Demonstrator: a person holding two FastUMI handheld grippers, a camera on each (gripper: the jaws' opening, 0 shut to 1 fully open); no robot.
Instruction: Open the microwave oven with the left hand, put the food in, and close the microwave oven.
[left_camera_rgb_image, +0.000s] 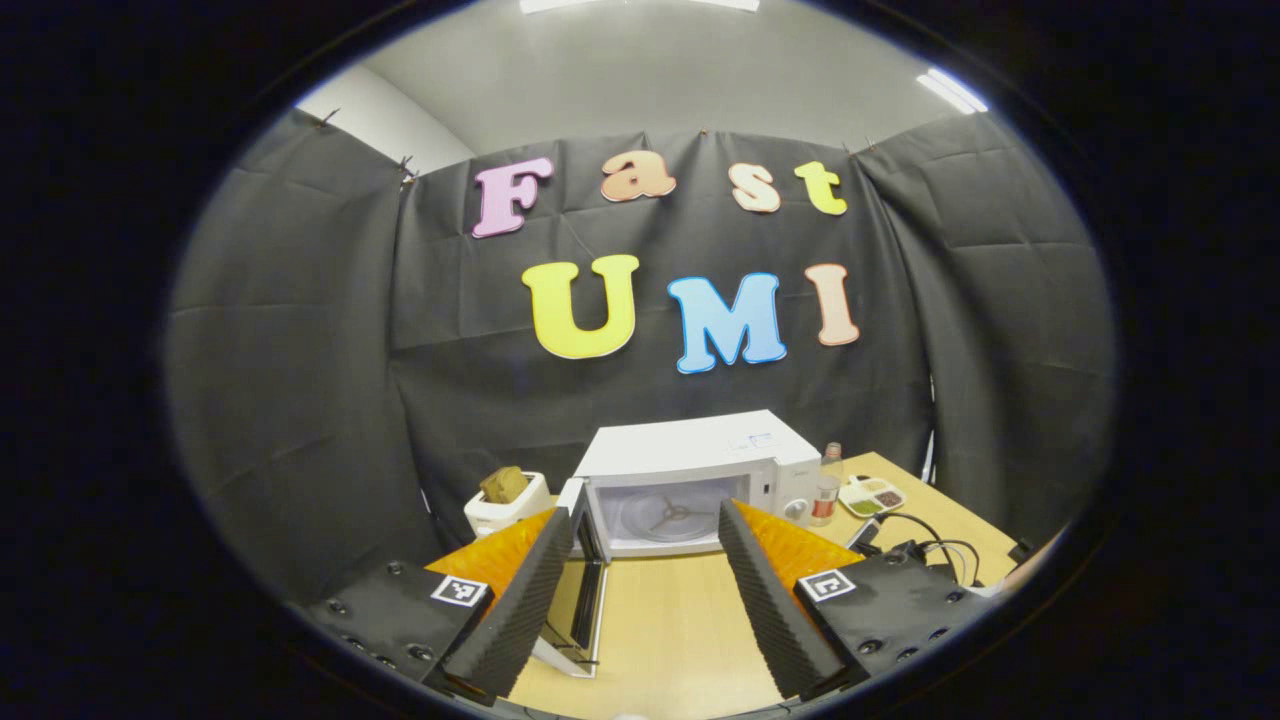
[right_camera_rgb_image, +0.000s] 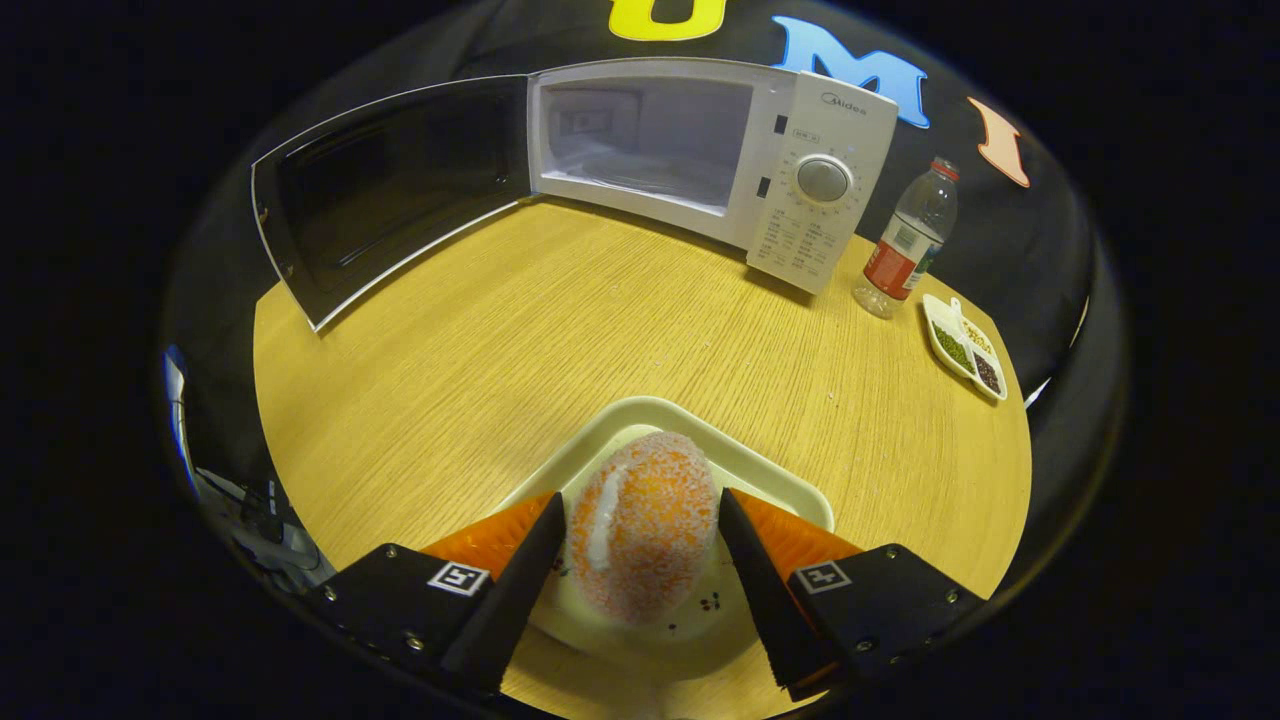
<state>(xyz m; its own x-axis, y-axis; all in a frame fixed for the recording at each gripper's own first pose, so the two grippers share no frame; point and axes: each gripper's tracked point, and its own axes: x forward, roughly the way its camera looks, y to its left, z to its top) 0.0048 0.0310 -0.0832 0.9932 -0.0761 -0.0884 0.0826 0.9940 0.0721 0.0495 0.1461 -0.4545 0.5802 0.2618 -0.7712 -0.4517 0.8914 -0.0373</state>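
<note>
In the right gripper view the right gripper (right_camera_rgb_image: 640, 545) was low over the table (right_camera_rgb_image: 480, 380) with its jaws flanking the food (right_camera_rgb_image: 645, 525), a rounded orange, crumb-coated piece with a pale stripe, standing on a pale plate (right_camera_rgb_image: 790, 490). Its long axis ran roughly along the fingers, toward the microwave oven (right_camera_rgb_image: 800, 170). Both fingers lay hard against its flanks, narrowed about to its width, though whether they were pressing or only touching could not be told for certain. The move to come turned on one relation: the food lay directly between these jaws, and the microwave oven stood well beyond it across bare table, ahead and slightly right, with its door (right_camera_rgb_image: 385, 190) swung out to the left of the cavity and the cavity facing the gripper. So the right hand was by far the nearer to the food, and a lift and straight carry forward looked the likely step. In the left gripper view the left gripper (left_camera_rgb_image: 645, 580) was held back from the microwave oven, jaws spread wide and holding nothing, the opened door just beyond its left finger and the glass turntable (left_camera_rgb_image: 668, 515) visible inside. Opening looked done; loading and closing remained.
</note>
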